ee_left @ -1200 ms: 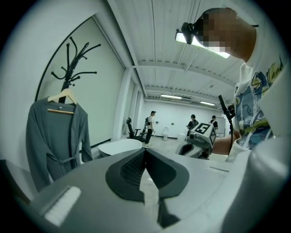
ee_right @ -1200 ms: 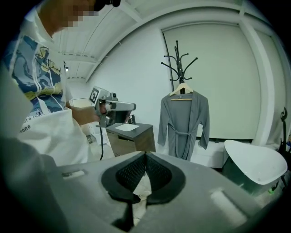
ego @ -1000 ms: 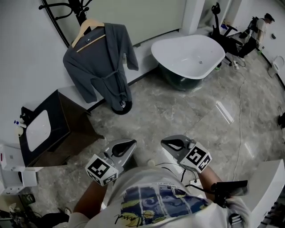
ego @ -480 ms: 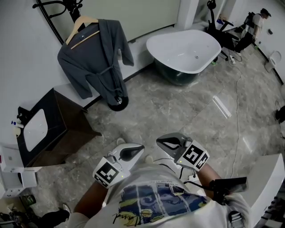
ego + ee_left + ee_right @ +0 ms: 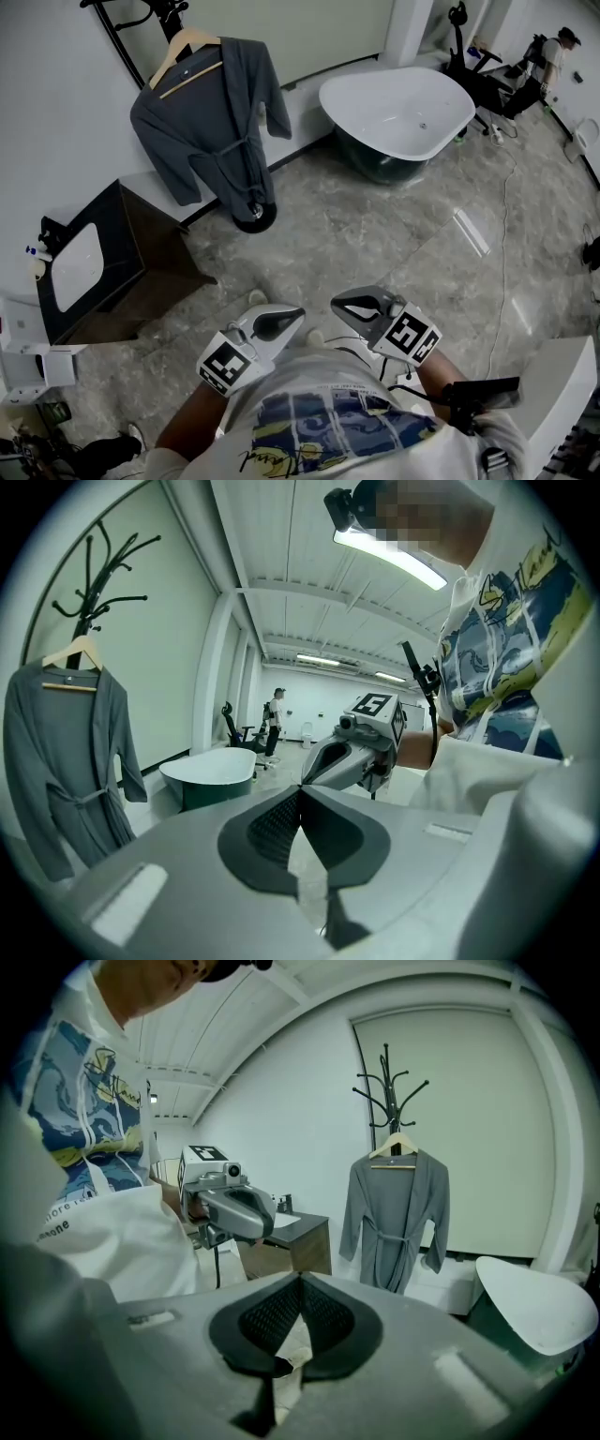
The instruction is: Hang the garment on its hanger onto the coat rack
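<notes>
A grey robe (image 5: 211, 122) hangs on a wooden hanger (image 5: 187, 45), and the hanger hangs from the black coat rack (image 5: 114, 39) by the far wall. The robe (image 5: 394, 1218) hangs free, a good way from both grippers. My left gripper (image 5: 296, 312) and right gripper (image 5: 336, 303) are held close to my chest, tips pointed toward each other. Both are shut, with nothing between the pads. In the left gripper view its jaws (image 5: 300, 789) meet in front of the right gripper (image 5: 342, 754). The right gripper view shows its jaws (image 5: 300, 1277) closed too.
A white bathtub (image 5: 398, 112) stands at the back right. A dark vanity with a white sink (image 5: 94, 267) sits at the left wall. A person (image 5: 548, 58) stands far back by an exercise bike (image 5: 461, 42). A cable (image 5: 506, 216) runs over the marble floor.
The head view has swayed a little. The left gripper has shifted slightly right toward the right one. Both stay shut and the robe hangs as before.
</notes>
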Demonstrator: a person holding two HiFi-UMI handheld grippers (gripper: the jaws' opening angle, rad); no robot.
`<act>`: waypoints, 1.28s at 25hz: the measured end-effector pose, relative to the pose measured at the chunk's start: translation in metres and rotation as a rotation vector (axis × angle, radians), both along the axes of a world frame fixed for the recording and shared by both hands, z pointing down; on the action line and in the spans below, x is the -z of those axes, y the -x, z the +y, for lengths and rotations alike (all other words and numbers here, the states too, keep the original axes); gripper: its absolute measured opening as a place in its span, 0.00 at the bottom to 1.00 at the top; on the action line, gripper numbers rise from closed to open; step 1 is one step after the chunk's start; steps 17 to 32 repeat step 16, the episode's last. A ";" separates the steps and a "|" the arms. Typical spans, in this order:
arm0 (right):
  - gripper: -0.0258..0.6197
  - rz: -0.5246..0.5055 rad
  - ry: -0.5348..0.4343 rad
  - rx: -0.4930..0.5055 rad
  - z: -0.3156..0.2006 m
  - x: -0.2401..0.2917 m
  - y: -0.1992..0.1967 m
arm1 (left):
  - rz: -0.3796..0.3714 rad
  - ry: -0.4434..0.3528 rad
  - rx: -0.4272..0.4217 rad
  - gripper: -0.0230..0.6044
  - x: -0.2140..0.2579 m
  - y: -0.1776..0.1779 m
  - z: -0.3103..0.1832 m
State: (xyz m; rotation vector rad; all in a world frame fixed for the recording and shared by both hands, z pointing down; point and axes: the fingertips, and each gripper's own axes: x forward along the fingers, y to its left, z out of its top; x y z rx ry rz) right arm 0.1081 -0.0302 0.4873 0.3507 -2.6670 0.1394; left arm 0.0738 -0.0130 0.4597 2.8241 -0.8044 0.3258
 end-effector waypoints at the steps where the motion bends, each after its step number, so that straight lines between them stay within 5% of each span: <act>1: 0.04 0.001 0.000 0.004 -0.001 0.000 0.002 | 0.002 -0.002 0.009 0.04 0.000 0.004 -0.002; 10: 0.04 0.010 0.015 0.027 -0.020 -0.001 0.019 | 0.008 -0.004 0.105 0.12 0.003 0.052 -0.044; 16: 0.04 0.035 0.015 0.012 -0.046 -0.001 0.031 | -0.045 -0.032 0.254 0.22 0.013 0.130 -0.104; 32: 0.04 0.035 0.015 0.012 -0.046 -0.001 0.031 | -0.045 -0.032 0.254 0.22 0.013 0.130 -0.104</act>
